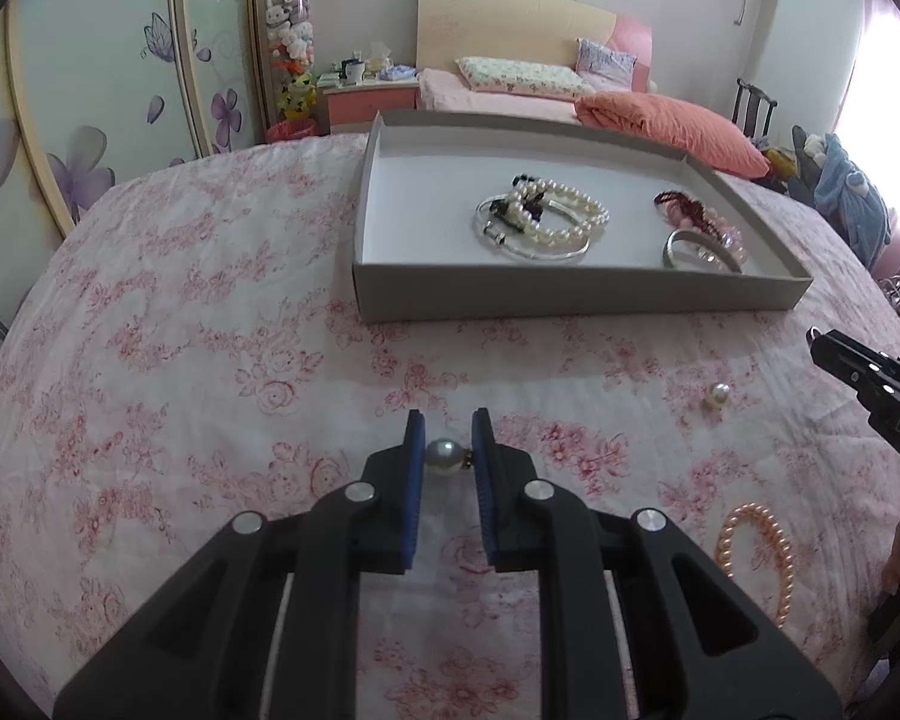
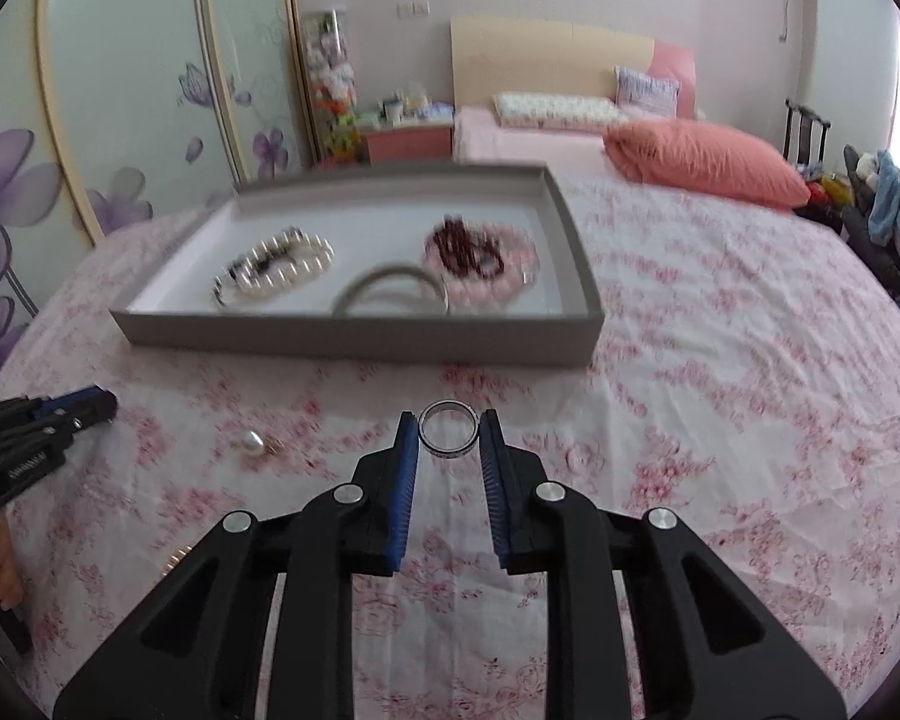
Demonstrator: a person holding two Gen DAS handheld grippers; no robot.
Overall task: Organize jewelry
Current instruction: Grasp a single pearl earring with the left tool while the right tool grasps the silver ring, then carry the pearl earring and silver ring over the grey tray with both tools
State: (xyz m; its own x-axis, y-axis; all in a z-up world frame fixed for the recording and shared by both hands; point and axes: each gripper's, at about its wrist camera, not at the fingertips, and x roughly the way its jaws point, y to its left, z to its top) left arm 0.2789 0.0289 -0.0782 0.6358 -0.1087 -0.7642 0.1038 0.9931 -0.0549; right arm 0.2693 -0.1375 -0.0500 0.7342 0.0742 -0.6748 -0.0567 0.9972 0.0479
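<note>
My left gripper [image 1: 448, 441] is shut on a grey pearl earring [image 1: 445, 455], held just above the floral bedspread. My right gripper [image 2: 449, 438] is shut on a silver ring [image 2: 449, 428], also above the bedspread. A grey tray [image 1: 570, 291] ahead holds a white pearl bracelet [image 1: 555, 210], silver bangles [image 1: 681, 246] and dark red and pink bead bracelets [image 1: 690, 207]. The tray also shows in the right wrist view [image 2: 360, 339]. A loose white pearl earring [image 1: 717, 393] lies on the bedspread between the grippers; it shows too in the right wrist view [image 2: 251, 443].
A peach pearl bracelet [image 1: 756, 558] lies on the bedspread at the right. An orange pillow [image 1: 672, 120] lies behind the tray. A chair with blue clothes [image 1: 852, 198] stands off the bed's right side. Wardrobe doors with purple flowers line the left.
</note>
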